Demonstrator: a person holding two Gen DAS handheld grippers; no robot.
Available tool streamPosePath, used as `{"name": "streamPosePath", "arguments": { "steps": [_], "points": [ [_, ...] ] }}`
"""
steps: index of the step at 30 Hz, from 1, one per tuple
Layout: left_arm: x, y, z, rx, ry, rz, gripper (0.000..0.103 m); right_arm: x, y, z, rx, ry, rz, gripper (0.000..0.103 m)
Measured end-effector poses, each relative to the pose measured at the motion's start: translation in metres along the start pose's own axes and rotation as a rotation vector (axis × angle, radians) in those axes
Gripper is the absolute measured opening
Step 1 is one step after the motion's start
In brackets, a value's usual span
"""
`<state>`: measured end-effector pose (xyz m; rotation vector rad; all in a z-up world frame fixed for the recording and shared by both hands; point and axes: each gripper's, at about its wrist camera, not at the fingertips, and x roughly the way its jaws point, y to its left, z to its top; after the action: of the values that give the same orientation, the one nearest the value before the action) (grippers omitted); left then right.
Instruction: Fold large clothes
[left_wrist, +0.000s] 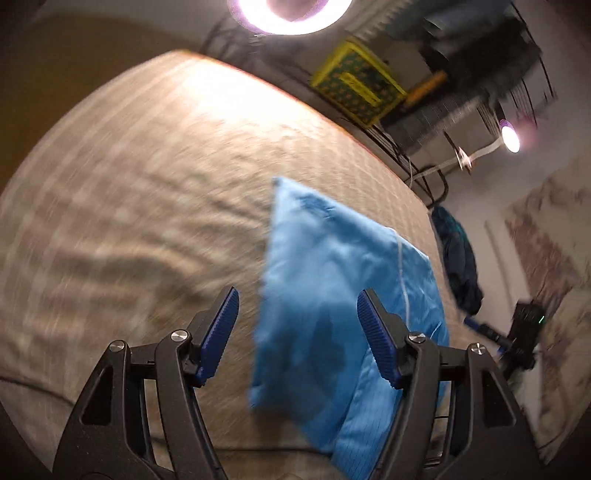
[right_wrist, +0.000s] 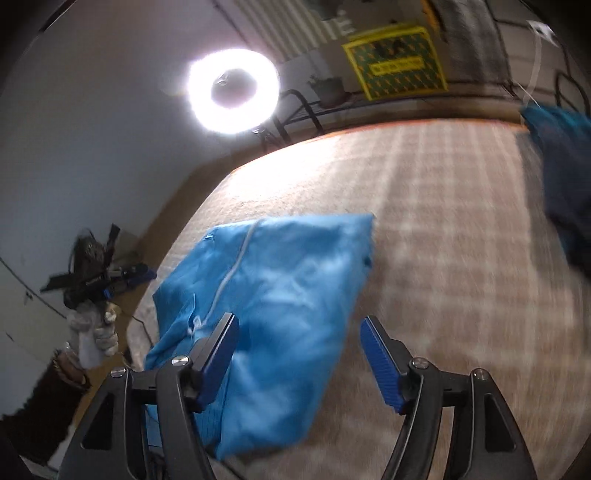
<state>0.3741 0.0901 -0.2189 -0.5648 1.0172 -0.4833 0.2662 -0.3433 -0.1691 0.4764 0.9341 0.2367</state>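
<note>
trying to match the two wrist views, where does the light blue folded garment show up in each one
Left wrist view: the light blue folded garment lies lower centre-right on the checked bedspread.
Right wrist view: the same garment lies lower centre-left, its white cord on its left part.
Shared landmark: the ring light, top centre in the left view, upper left in the right.

A light blue garment (left_wrist: 343, 295) lies folded into a rough rectangle on a bed with a beige checked cover (left_wrist: 147, 184). Its cloth is thin, smooth and faintly striped, with soft creases and a white cord or seam line running along one side. It lies flat — ahead of and beneath both pairs of open jaws, touched by neither — one corner pointing away.
</note>
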Motion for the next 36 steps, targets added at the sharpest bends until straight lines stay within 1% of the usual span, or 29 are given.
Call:
{"name": "streamPosePath", "arguments": {
  "steps": [2, 4, 7, 10, 12, 14, 17, 19, 21, 24, 26, 28, 29, 30, 32, 33, 36],
  "points": [
    [-0.005, 0.017, -0.004, -0.063, 0.006, -0.035, 0.069, -0.002, -0.013, -0.012, 0.053, 0.008, 0.023, 0.072],
    [0.000, 0.032, -0.007, -0.131, 0.021, -0.091, 0.069, 0.003, -0.023, -0.017, 0.101, 0.016, 0.047, 0.072],
    [0.009, 0.041, -0.013, -0.173, 0.040, -0.129, 0.069, 0.014, -0.035, -0.025, 0.158, 0.036, 0.081, 0.072],
    [0.025, 0.037, -0.014, -0.172, 0.068, -0.152, 0.069, 0.027, -0.046, -0.028, 0.208, 0.051, 0.110, 0.072],
    [0.036, 0.034, -0.014, -0.164, 0.086, -0.145, 0.069, 0.035, -0.049, -0.029, 0.226, 0.069, 0.149, 0.072],
    [0.047, 0.031, -0.014, -0.161, 0.102, -0.142, 0.069, 0.043, -0.051, -0.030, 0.235, 0.083, 0.160, 0.073],
    [0.052, 0.028, -0.013, -0.147, 0.092, -0.165, 0.069, 0.050, -0.052, -0.029, 0.237, 0.076, 0.195, 0.074],
    [0.055, 0.029, -0.012, -0.156, 0.104, -0.191, 0.069, 0.053, -0.055, -0.029, 0.259, 0.075, 0.240, 0.074],
    [0.057, 0.029, -0.010, -0.154, 0.102, -0.198, 0.069, 0.058, -0.056, -0.027, 0.271, 0.075, 0.280, 0.072],
    [0.063, 0.028, -0.008, -0.152, 0.108, -0.220, 0.069, 0.066, -0.051, -0.025, 0.264, 0.079, 0.318, 0.064],
    [0.066, 0.024, -0.005, -0.143, 0.099, -0.214, 0.069, 0.078, -0.047, -0.021, 0.264, 0.093, 0.346, 0.053],
    [0.071, 0.019, -0.002, -0.140, 0.093, -0.202, 0.066, 0.085, -0.041, -0.021, 0.266, 0.090, 0.352, 0.047],
    [0.075, 0.016, -0.001, -0.138, 0.099, -0.201, 0.061, 0.089, -0.039, -0.020, 0.273, 0.085, 0.360, 0.045],
    [0.079, 0.012, -0.001, -0.134, 0.105, -0.193, 0.052, 0.088, -0.036, -0.021, 0.277, 0.084, 0.367, 0.045],
    [0.083, 0.006, -0.001, -0.114, 0.101, -0.159, 0.045, 0.093, -0.030, -0.021, 0.275, 0.085, 0.364, 0.043],
    [0.086, 0.002, -0.001, -0.104, 0.110, -0.141, 0.035, 0.088, -0.028, -0.026, 0.273, 0.089, 0.356, 0.042],
    [0.091, -0.006, -0.003, -0.084, 0.107, -0.104, 0.022, 0.083, -0.022, -0.030, 0.264, 0.094, 0.319, 0.032]
  ]
}}
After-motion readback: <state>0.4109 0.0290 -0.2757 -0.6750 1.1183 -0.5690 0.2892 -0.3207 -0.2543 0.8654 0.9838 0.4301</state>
